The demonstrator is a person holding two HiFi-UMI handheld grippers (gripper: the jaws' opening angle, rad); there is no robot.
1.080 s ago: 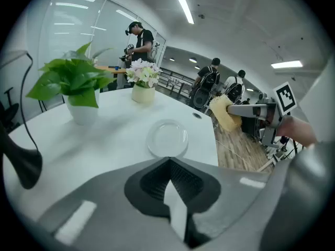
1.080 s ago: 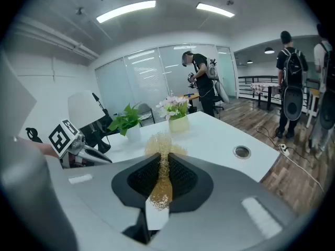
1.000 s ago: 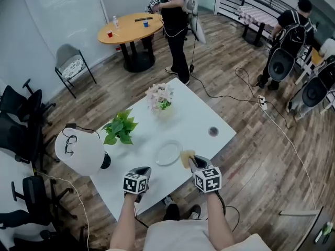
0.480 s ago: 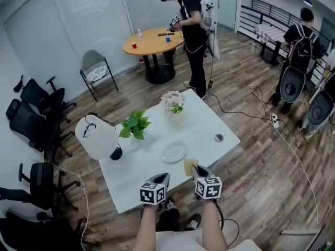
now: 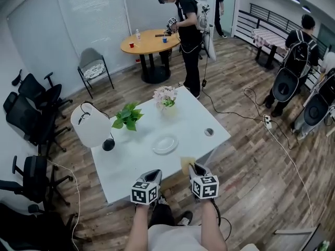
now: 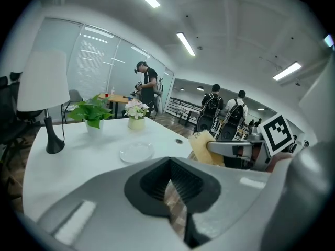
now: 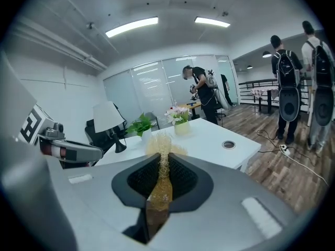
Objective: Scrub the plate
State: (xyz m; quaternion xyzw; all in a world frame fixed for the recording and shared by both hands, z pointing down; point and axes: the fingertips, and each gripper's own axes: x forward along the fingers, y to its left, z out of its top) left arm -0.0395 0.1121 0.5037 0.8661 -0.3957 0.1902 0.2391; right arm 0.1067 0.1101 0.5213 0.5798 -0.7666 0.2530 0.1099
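Head view: both grippers are held low at the near edge of the white table (image 5: 131, 163), short of the work. The right gripper (image 5: 191, 168) has its jaws clamped on a yellow fibrous scrub pad (image 5: 185, 164). The pad stands up out of the grip with its free end forward, which I judge leaves a working face clear to press on the dish. The left gripper (image 5: 153, 174) has its jaws together with nothing between them; the left gripper view shows only floor through the slit. It is presumably kept free to steady the dish, but would have to open first.

The plate (image 5: 165, 144) is clear glass. It lies flat near the middle of the table, well apart from both grippers and touched by nothing. By my reading, scrubbing is not yet begun.

Surface: smooth white top, dry as far as can be told. A white-shaded lamp (image 5: 91, 124), a potted plant (image 5: 127, 116) and a vase of pale flowers (image 5: 165, 97) stand along the far side, and a cable grommet (image 5: 209, 132) sits near the right edge. Nothing lies between pad and plate.

Room: wood-plank floor (image 5: 251, 156), with office chairs (image 5: 31, 109) at the left. A person (image 5: 188, 20) stands at a round wooden table (image 5: 149, 38) beyond. A cable (image 5: 285, 137) trails across the floor at the right.
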